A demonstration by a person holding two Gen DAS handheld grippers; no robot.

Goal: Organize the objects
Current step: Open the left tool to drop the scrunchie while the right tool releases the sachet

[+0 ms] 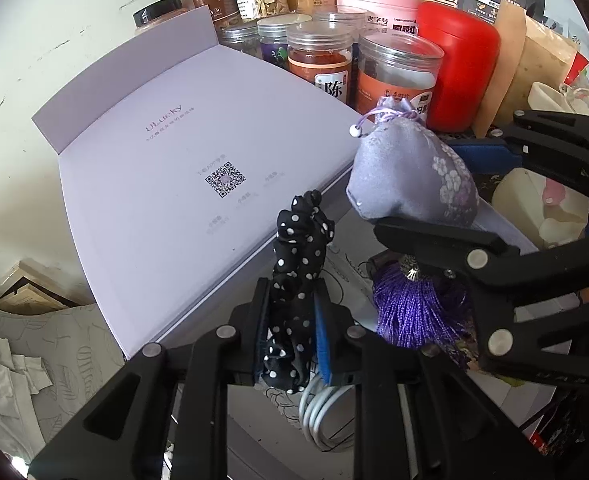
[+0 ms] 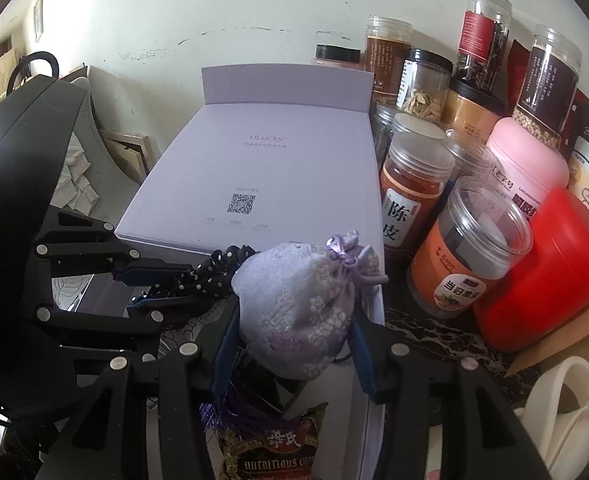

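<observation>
Closest to the left wrist lens is the left tool (image 1: 290,316), clamped tight on a black polka-dot scrunchie (image 1: 298,264), with the fabric bunched up between the blue pads and poking out past the tips. Over on the right, the right tool (image 2: 294,320) is squeezed around a lavender sachet (image 2: 298,312), jaws set fairly wide because the pouch is plump. So both hands are loaded and hanging over the front edge of the lilac box (image 2: 262,168), whose flap stands up at the back against the wall.

My read: this is the carry-and-place step, two soft items being brought to the box. Whether they go inside or just on top I can't tell, since the box looks closed from here. If it has to be opened, one item needs setting down first, because neither tool is free.

Texture-wise: the scrunchie is thin, floppy, crinkled cloth with white dots. The sachet is shiny satin with a pale flower print, cinched by a ribbon with a little white bead (image 1: 355,131), and a purple tassel (image 1: 414,312) dangles underneath. Both will squash, so no real crush risk, but that tassel could snag. The box is smooth matte card with a QR code (image 2: 241,203). Rigid plastic jars (image 2: 414,192) and a glossy red canister (image 2: 554,264) crowd the tabletop just beside it.
</observation>
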